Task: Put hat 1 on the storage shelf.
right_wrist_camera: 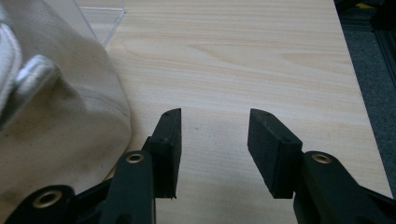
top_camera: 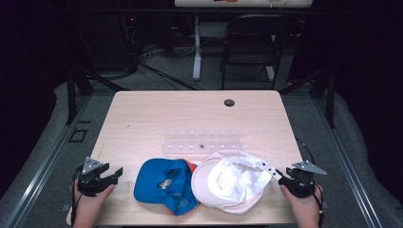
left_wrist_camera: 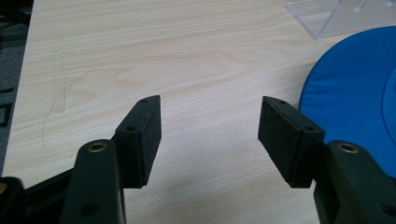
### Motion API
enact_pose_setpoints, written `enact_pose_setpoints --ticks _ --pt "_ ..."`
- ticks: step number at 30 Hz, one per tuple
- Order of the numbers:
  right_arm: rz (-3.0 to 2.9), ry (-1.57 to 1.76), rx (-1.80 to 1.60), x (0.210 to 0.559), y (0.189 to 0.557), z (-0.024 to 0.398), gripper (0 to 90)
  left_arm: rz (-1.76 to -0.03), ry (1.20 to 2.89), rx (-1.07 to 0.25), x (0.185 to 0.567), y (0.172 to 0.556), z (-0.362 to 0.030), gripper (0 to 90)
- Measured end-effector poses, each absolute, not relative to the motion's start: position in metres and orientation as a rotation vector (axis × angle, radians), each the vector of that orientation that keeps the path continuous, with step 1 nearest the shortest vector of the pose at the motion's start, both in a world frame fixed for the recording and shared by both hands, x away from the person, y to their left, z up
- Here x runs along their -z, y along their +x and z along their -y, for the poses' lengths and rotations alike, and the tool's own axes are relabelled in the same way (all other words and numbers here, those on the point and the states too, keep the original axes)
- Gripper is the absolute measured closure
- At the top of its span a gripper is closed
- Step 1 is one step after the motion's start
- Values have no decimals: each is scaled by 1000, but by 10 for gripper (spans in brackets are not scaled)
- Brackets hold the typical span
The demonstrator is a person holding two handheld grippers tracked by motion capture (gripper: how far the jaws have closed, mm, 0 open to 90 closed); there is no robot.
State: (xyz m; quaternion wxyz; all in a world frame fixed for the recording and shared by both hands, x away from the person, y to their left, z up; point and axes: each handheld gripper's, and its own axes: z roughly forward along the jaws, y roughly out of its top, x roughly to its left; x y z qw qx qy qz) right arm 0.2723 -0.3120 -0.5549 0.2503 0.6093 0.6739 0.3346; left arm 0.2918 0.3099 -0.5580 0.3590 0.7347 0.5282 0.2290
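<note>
Pale wood table (top_camera: 157, 114): both tongs gape empty, left tongs (top_camera: 112, 174) just beside the blue cap (top_camera: 164, 185), right tongs (top_camera: 281, 176) beside the white cap (top_camera: 233, 183). Nothing gripped; next, each probably closes on its cap's edge.

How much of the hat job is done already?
Nothing looks done yet. The blue cap and the white cap lie overlapping on the table, in front of the clear rack. The left gripper and right gripper are open and hold nothing. Picking up both caps is probably all still left.
</note>
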Motion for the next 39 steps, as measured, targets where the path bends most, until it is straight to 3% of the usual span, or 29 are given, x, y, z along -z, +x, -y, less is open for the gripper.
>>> enact_pose_setpoints --ticks 27,39 --pt "-1837 1723 -953 542 267 314 549 -1308 1910 -620 555 289 -303 353" --pt "-1880 1773 -940 516 271 319 543 -1318 1912 -608 556 289 -300 362"
